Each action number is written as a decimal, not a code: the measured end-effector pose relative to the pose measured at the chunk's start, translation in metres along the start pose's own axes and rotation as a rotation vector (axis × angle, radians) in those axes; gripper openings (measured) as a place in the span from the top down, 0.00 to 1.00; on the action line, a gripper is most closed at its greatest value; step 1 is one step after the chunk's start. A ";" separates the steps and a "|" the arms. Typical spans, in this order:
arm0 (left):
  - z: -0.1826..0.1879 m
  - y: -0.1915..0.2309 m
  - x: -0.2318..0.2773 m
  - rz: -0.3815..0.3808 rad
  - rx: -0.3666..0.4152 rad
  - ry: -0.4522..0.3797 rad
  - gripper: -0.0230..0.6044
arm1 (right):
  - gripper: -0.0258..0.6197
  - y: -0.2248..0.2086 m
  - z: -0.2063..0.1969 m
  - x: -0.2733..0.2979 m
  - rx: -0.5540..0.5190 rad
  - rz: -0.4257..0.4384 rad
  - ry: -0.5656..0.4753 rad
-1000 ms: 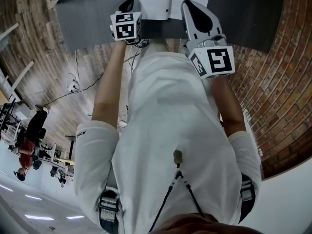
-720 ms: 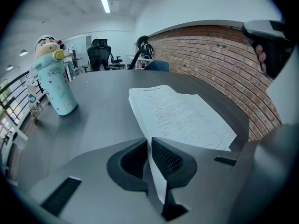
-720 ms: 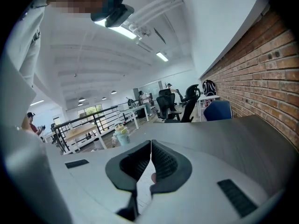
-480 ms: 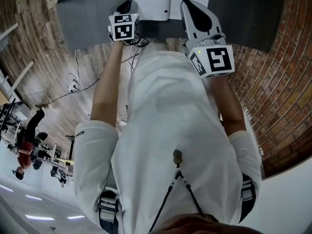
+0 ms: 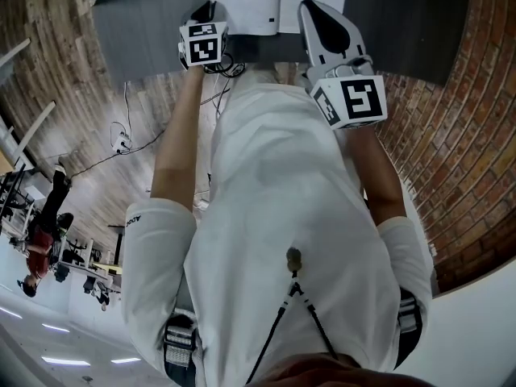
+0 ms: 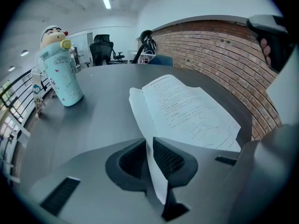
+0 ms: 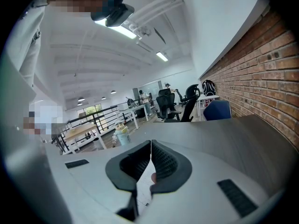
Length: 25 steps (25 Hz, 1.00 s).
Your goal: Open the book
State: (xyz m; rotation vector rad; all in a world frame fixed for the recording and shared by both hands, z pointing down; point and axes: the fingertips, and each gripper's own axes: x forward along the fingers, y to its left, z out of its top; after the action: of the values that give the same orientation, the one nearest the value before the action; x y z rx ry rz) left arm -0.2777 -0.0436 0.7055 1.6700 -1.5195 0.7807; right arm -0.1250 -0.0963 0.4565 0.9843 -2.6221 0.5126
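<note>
Status: the white-paged printed book (image 6: 191, 111) already lies open on the dark grey worktop (image 6: 98, 115), at its near edge right in front of you, between your 2 tools. Your left tool (image 6: 149, 140) has 1 thin white page (image 6: 157, 183) standing on edge between its jaws, and those jaws are opening. The left pad looks clear of the paper, so I read that tool as letting go, not gripping. Your right tool (image 7: 151, 142) is clenched, tips meeting. A strip of printed white paper shows in the slot behind the tips, but I can't tell if it's nipped or just lying underneath. Change versus the head view 1 second ago: the left tool has drifted slightly toward the picture's left, and the book's left page edge has gone with it. The right tool hasn't budged. My read: you've carried the page over to the left side and you're at the release, so the opening itself is basically done. What's left is getting that sheet to drop flat. Back the left tool out slowly along the page edge, because a fast pull could drag the sheet or let it spring back. The pale blue bottle with a cartoon-figure lid (image 6: 60, 73) stands well apart on the far left, so no clash there.
</note>
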 end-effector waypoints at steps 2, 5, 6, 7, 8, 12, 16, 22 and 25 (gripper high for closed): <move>-0.001 0.001 0.001 0.000 0.000 0.002 0.87 | 0.91 0.000 -0.001 -0.002 0.000 -0.002 0.001; -0.001 0.003 0.000 0.008 0.002 0.001 0.86 | 0.91 0.000 -0.002 -0.004 -0.003 0.000 0.002; -0.001 0.003 0.000 0.013 0.003 -0.001 0.86 | 0.91 0.001 -0.002 -0.005 -0.004 0.001 0.002; -0.002 0.003 0.001 0.018 0.002 -0.005 0.85 | 0.91 0.001 -0.003 -0.005 -0.006 0.002 0.003; -0.003 0.003 0.001 0.022 0.000 -0.010 0.85 | 0.91 0.002 -0.003 -0.006 -0.007 0.003 0.003; -0.003 0.007 0.000 0.049 0.029 -0.014 0.82 | 0.91 0.008 -0.004 -0.006 -0.009 0.007 0.002; -0.005 0.008 0.001 0.074 0.036 -0.015 0.82 | 0.91 0.008 -0.003 -0.007 -0.014 0.010 -0.002; -0.014 0.021 -0.007 0.108 0.000 -0.029 0.81 | 0.91 0.011 -0.005 -0.012 -0.019 0.010 0.000; -0.022 0.030 -0.015 0.123 -0.045 -0.027 0.81 | 0.91 0.012 -0.007 -0.014 -0.018 0.013 0.000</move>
State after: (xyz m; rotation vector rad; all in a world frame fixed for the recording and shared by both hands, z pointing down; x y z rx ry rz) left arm -0.3080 -0.0182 0.7086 1.5714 -1.6597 0.7847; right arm -0.1215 -0.0769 0.4546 0.9625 -2.6300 0.4911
